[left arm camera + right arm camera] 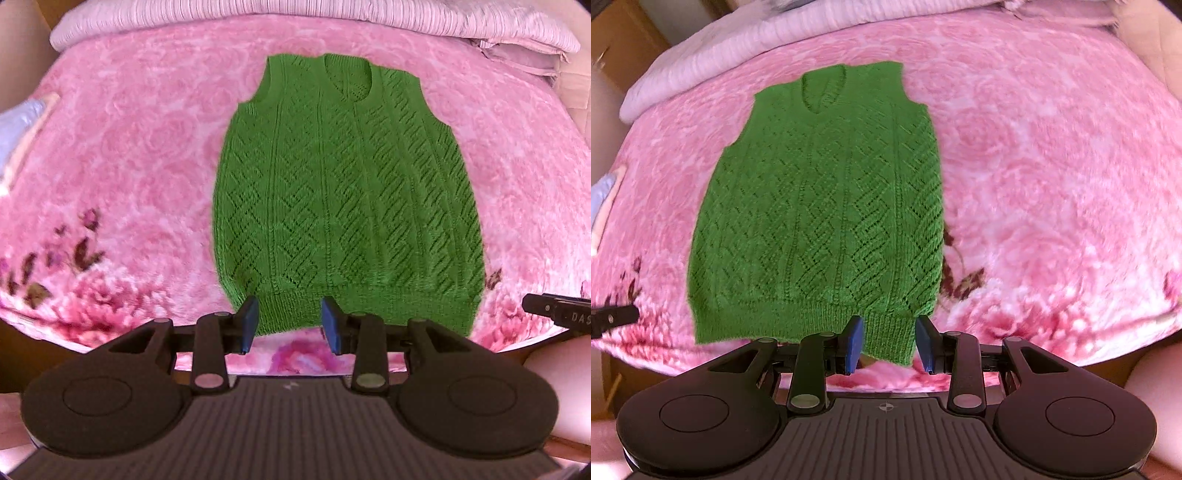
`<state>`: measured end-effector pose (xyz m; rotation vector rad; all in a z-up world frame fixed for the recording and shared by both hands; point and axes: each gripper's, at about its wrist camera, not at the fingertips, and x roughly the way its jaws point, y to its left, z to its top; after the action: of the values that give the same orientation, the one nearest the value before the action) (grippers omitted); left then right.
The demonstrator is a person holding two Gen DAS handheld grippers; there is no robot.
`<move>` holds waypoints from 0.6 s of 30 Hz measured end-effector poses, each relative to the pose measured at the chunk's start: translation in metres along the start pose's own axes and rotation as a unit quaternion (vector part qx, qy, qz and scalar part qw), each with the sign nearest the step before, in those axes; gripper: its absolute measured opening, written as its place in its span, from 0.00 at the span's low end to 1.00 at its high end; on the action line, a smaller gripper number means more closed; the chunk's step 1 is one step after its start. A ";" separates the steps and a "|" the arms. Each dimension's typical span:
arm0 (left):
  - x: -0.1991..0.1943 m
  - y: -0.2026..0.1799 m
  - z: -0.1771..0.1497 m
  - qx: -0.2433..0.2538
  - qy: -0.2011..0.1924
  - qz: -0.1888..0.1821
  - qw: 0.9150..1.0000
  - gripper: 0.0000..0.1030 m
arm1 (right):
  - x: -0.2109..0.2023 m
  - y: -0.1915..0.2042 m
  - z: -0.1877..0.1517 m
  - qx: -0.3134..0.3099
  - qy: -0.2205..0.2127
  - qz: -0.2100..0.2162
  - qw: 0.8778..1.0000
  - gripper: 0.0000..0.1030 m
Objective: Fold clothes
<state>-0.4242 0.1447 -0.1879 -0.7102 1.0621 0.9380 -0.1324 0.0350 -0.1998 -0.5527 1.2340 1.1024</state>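
A green knitted sleeveless vest (343, 192) lies flat on the pink blanket, neck away from me, ribbed hem toward me. It also shows in the right wrist view (827, 214). My left gripper (290, 323) is open, its blue pads on either side of the hem's left part, just above it. My right gripper (888, 343) is open around the hem's right corner. Neither holds cloth. The tip of the right gripper (554, 310) shows at the right edge of the left wrist view, and the tip of the left gripper (613, 319) at the left edge of the right wrist view.
A pink floral plush blanket (129, 155) covers the bed. A pale ribbed quilt (258, 11) and pillows (517, 51) lie along the far side. A white-and-tan object (22, 125) lies at the left edge. The bed's front edge runs just below the hem.
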 end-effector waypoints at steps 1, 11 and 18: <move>0.010 0.010 -0.003 -0.005 0.000 -0.002 1.000 0.33 | 0.008 -0.004 -0.003 0.010 0.000 -0.002 1.000 0.34; 0.113 0.104 -0.025 -0.091 -0.038 -0.097 0.990 0.33 | 0.088 -0.053 -0.029 0.101 -0.077 0.029 0.991 0.34; 0.147 0.133 -0.050 -0.128 -0.078 -0.154 0.977 0.34 | 0.101 -0.077 -0.057 0.144 -0.159 0.086 0.973 0.34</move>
<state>-0.5352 0.2032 -0.3493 -0.9674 0.6752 0.8515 -0.0963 -0.0079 -0.3274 -0.0443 1.1462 1.0815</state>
